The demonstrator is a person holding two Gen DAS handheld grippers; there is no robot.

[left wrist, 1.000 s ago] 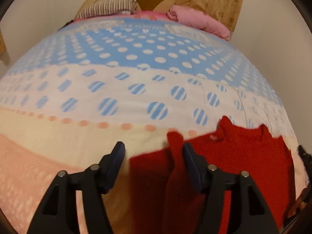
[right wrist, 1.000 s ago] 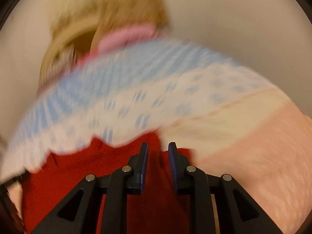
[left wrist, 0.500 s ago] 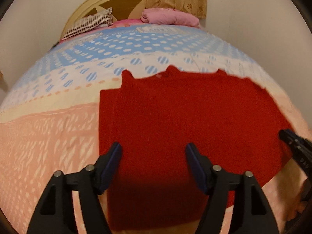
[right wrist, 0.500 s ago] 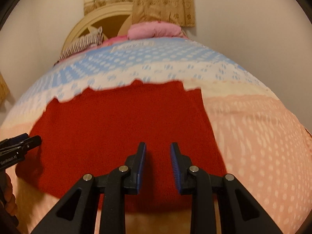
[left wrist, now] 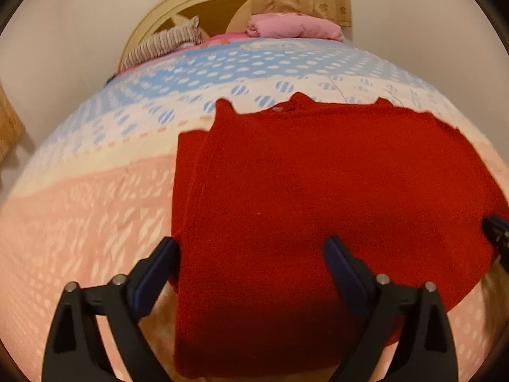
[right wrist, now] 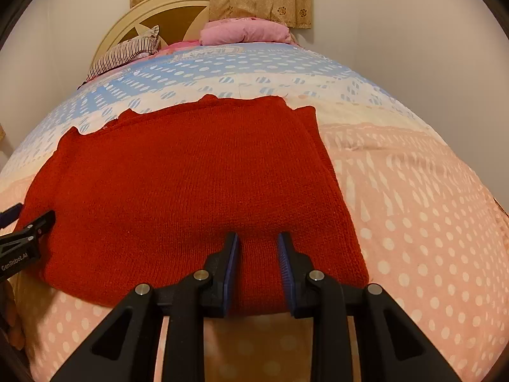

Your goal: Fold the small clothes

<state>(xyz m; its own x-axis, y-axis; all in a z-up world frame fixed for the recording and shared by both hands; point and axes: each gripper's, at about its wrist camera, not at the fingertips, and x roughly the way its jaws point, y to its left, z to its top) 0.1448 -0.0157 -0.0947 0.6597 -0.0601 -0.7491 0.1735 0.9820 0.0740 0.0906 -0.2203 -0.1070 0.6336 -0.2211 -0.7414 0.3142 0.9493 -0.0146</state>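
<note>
A red knitted sweater (left wrist: 302, 191) (right wrist: 191, 175) lies flat on the bed, collar at the far side, with one sleeve folded in along its left edge (left wrist: 187, 165). My left gripper (left wrist: 249, 243) hovers over the sweater's near left part. Its jaws are opening wide and the pads press on nothing. My right gripper (right wrist: 258, 238) sits over the near hem towards the right side. Its jaws stand a narrow gap apart, the knit looks flat behind that gap, and I see no pinched fold. Each gripper's tip shows at the edge of the other's view (left wrist: 494, 229) (right wrist: 28, 232).
The bedspread (left wrist: 95, 210) (right wrist: 413, 222) is pink with pale dots near me and white and blue further off. A striped pillow (left wrist: 162, 43) and a pink bundle (left wrist: 292, 25) lie by the round headboard (right wrist: 165, 9). Walls close in on both sides.
Both views have drawn back from the collar end to the near hem. The left jaws have spread much wider. The sweater has stayed in place on the bedspread.
</note>
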